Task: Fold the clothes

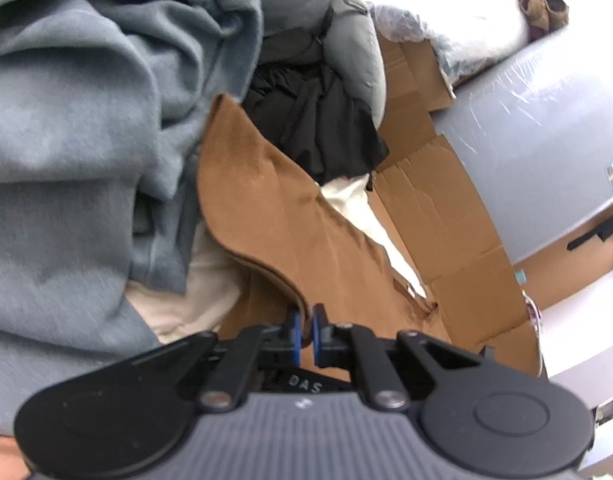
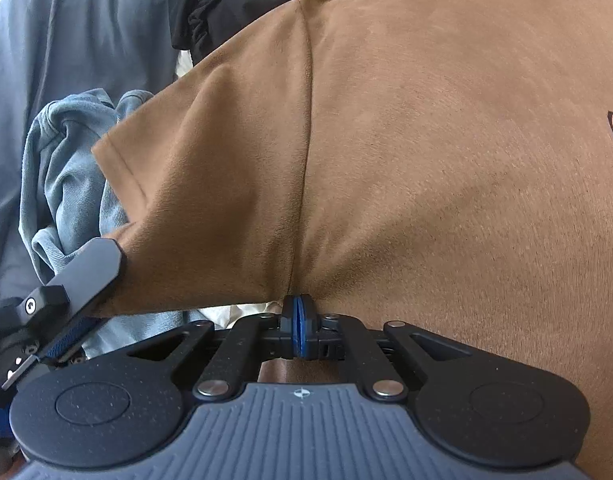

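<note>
A brown T-shirt (image 1: 266, 216) hangs held between both grippers. My left gripper (image 1: 305, 320) is shut on an edge of the shirt, which rises away from the pads. My right gripper (image 2: 299, 320) is shut on the brown T-shirt (image 2: 426, 140) near the sleeve seam; the sleeve (image 2: 194, 168) spreads to the left and the body fills the right of that view. The left gripper's finger (image 2: 86, 272) shows at the left edge of the right wrist view, at the sleeve's lower corner.
A pile of blue-grey garments (image 1: 74, 128) lies to the left, also in the right wrist view (image 2: 66, 168). A black garment (image 1: 318, 120) lies behind. Flattened cardboard (image 1: 446, 220) and a plastic-wrapped grey panel (image 1: 546, 140) are to the right. Cream cloth (image 1: 194, 300) lies below.
</note>
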Action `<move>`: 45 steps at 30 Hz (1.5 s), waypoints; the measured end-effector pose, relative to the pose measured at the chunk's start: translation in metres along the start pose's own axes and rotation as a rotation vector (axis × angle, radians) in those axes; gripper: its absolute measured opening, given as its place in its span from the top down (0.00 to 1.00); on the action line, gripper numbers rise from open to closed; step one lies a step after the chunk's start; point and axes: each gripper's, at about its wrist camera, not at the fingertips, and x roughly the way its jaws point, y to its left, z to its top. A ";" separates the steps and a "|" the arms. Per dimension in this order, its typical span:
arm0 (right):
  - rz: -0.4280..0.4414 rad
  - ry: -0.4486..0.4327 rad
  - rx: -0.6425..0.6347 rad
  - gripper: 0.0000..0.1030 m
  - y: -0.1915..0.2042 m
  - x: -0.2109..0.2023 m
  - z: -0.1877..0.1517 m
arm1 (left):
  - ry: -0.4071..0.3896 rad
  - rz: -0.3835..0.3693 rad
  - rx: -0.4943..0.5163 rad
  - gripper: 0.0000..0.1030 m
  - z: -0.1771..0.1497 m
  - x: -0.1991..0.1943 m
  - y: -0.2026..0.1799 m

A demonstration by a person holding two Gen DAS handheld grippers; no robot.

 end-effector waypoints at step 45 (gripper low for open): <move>-0.176 -0.159 0.112 0.46 -0.074 -0.137 -0.028 | 0.217 0.180 0.353 0.82 -0.071 0.062 -0.044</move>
